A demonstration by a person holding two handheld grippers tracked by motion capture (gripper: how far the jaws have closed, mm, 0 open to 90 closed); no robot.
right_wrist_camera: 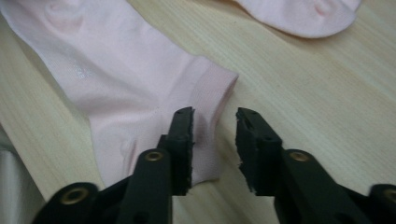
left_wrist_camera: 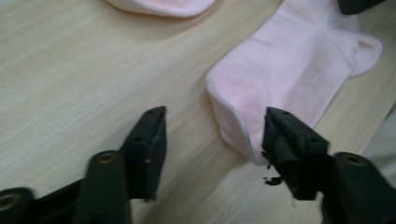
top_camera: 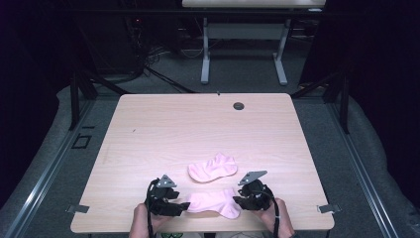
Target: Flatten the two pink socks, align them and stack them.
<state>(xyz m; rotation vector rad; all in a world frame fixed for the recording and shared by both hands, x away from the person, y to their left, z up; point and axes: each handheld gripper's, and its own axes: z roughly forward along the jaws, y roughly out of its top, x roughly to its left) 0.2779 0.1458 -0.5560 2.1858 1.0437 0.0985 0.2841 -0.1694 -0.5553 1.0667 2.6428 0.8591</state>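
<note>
near sock [top_camera: 214, 202]: soft, light, floppy
hold: pinch its ends
left claw [top_camera: 184, 205]: spread, empty
right claw [top_camera: 236, 200]: spread, empty

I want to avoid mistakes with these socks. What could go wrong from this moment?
1. The left tool stands open around the toe end of the near pink sock; closing may pinch only a thin edge, which could slip out.
2. The right tool is open over the cuff; one jaw lies on the fabric and may drag or wrinkle it.
3. The far pink sock lies close and could be nudged.
</note>
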